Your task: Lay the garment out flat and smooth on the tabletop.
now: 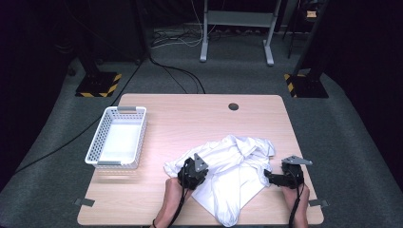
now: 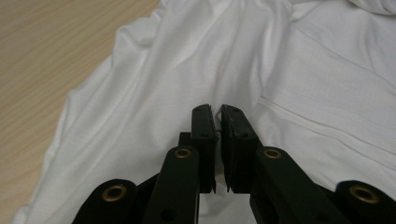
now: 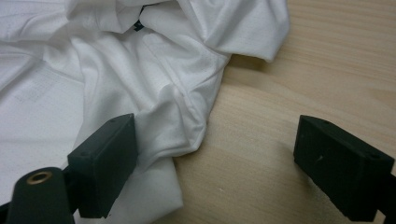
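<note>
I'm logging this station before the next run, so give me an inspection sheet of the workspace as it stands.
Surface: light wooden table, round grommet hole near its far edge.
Job's things: crumpled white garment at the near edge, partly overhanging it.
Clutter: white perforated basket on the left, nothing seen inside; tape tabs at the near corners.
Grippers: left gripper jaws closed, pinching a fold of the garment; right gripper jaws wide apart, straddling a bunched edge of the garment.
Cables: gripper cables trail along the forearms; loose floor cables beyond the table.
Surroundings: grey carpet, desk frame, hazard-striped stand bases.

Left tool (image 2: 217,112) jaws nearly closed over white garment (image 2: 299,88), wooden table (image 2: 46,56)
</note>
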`<state>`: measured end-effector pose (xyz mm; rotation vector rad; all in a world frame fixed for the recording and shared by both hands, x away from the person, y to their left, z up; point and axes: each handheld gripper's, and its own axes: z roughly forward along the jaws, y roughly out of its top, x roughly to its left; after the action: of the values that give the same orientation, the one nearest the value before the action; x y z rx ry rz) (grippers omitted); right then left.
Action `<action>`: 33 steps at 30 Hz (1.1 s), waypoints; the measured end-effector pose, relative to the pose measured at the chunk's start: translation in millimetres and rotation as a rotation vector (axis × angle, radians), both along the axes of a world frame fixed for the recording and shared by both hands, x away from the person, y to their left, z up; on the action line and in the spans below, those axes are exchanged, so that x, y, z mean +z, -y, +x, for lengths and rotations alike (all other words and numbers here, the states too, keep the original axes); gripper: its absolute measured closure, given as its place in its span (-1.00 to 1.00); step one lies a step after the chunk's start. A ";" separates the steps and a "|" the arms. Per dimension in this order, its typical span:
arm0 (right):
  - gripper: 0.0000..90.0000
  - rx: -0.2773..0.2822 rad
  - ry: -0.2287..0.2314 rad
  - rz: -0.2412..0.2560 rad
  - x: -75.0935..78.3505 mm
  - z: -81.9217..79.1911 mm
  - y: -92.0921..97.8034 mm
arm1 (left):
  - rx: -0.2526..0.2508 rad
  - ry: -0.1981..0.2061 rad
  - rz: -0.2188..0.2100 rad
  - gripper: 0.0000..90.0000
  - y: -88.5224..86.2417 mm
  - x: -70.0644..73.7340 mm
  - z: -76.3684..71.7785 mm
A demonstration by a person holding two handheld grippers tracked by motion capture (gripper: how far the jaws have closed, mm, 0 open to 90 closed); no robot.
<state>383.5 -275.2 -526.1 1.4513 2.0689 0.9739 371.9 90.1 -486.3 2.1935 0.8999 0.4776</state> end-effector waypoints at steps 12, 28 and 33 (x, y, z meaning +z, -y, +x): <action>-0.72 -0.001 0.000 0.000 0.0 -0.1 -0.2 | 0.069 -0.014 -0.016 0.87 -28.0 15.3 44.1; -0.71 -0.002 0.000 -0.001 0.0 -0.3 -0.3 | 0.182 -0.067 -0.002 0.87 -62.9 14.5 95.6; -0.71 -0.002 0.000 0.000 0.0 -0.3 -0.3 | 0.248 -0.100 0.014 0.86 -75.2 3.8 103.1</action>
<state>383.1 -274.8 -526.1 1.4528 2.0669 0.9729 475.0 165.3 -482.4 2.1436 1.2344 0.4944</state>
